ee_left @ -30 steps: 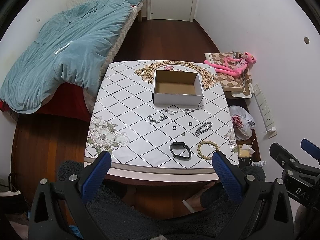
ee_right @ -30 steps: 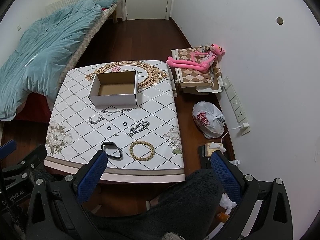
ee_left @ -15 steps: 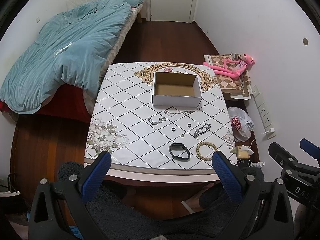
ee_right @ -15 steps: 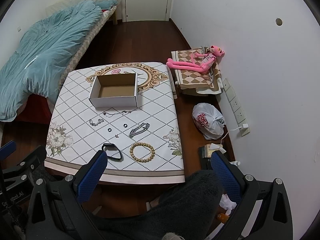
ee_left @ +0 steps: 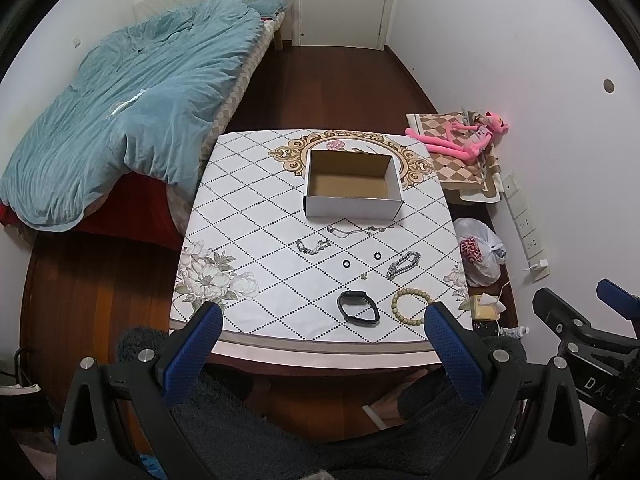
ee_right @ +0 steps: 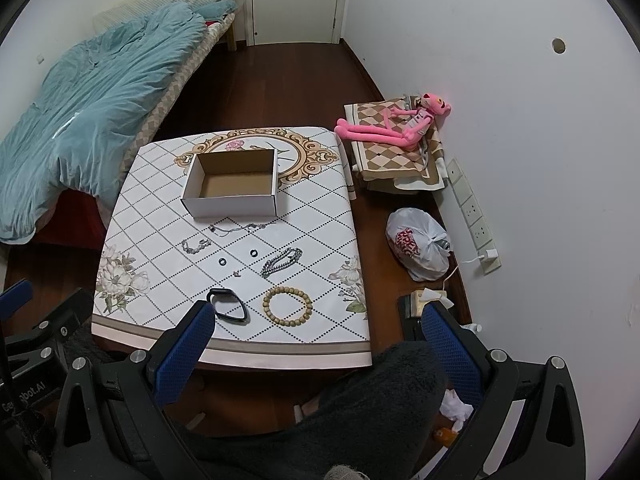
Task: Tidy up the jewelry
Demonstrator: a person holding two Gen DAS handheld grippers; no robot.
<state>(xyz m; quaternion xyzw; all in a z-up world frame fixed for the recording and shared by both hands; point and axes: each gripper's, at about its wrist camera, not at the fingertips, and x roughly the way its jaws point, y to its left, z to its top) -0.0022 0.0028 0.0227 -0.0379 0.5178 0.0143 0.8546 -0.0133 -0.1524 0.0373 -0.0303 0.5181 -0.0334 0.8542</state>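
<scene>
Two grippers, both mine, held high and back from the table, nothing between the fingers of either.

Left wrist view
- Left gripper (ee_left: 323,322): jaws spread wide, holding nothing — the table edge lies between and beyond my blue pads.
- Table (ee_left: 248,216): straight ahead of the jaws, covered in a diamond-pattern cloth.
- Cardboard box (ee_left: 352,202): far ahead, slightly right of centre, open-topped, nothing visible inside.
- Black band (ee_left: 358,307): nearest piece, just ahead between my fingers, toward the right one.
- Bead bracelet (ee_left: 411,306): just beside the band, close to my right fingertip.
- Two black rings (ee_left: 346,264): farther ahead, apart from each other.
- Silver chain bracelet (ee_left: 403,265): right of the rings.
- Thin necklace (ee_left: 356,230): just in front of the box.
- Right gripper (ee_left: 576,308): off to my right, beyond the table's corner.

Right wrist view
- Right gripper (ee_right: 318,320): jaws wide apart, gripping nothing.
- Band (ee_right: 228,310): just beside my left fingertip.
- Beads (ee_right: 287,305): ahead, between my fingers, left of centre.
- Box (ee_right: 232,187): far ahead and left.
- Pink plush toy (ee_right: 396,126): far ahead, right, by the wall.
- White plastic bag (ee_right: 418,244): on the floor — ahead of my right finger.
</scene>
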